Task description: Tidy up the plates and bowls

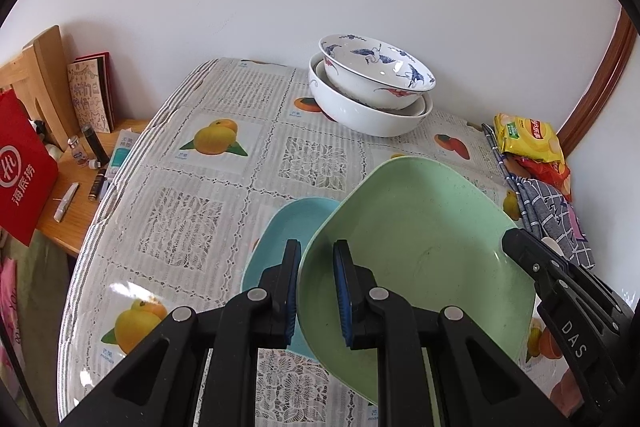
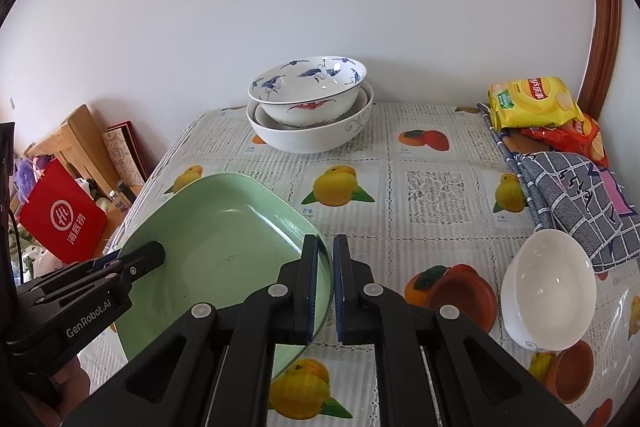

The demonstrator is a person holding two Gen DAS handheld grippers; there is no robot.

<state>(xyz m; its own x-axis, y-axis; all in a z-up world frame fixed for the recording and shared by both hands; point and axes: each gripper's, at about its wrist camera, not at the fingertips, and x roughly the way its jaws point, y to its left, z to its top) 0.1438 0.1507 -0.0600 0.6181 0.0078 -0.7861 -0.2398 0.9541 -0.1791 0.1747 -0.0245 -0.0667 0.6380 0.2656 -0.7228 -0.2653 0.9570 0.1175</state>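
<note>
Both grippers hold a pale green square plate (image 1: 424, 239) just above the table. My left gripper (image 1: 317, 259) is shut on its left rim, and my right gripper (image 2: 325, 251) is shut on its right rim (image 2: 320, 267). Each gripper also shows in the other view: the right gripper (image 1: 518, 243) and the left gripper (image 2: 154, 253). Partly hidden beneath the green plate (image 2: 216, 227), a light blue plate (image 1: 294, 223) lies on the tablecloth. At the back by the wall, a crane-patterned bowl (image 1: 376, 71) is nested in a larger white bowl (image 1: 368, 119). A small white bowl (image 2: 548, 291) stands at the near right.
The table (image 1: 192, 187) has a fruit-print cloth. Yellow and red snack bags (image 2: 532, 103) and a blue checked cloth (image 2: 576, 199) lie along its right edge. To the left stands a low wooden side table (image 1: 68, 211) with small bottles, books and a red paper bag (image 1: 20, 171).
</note>
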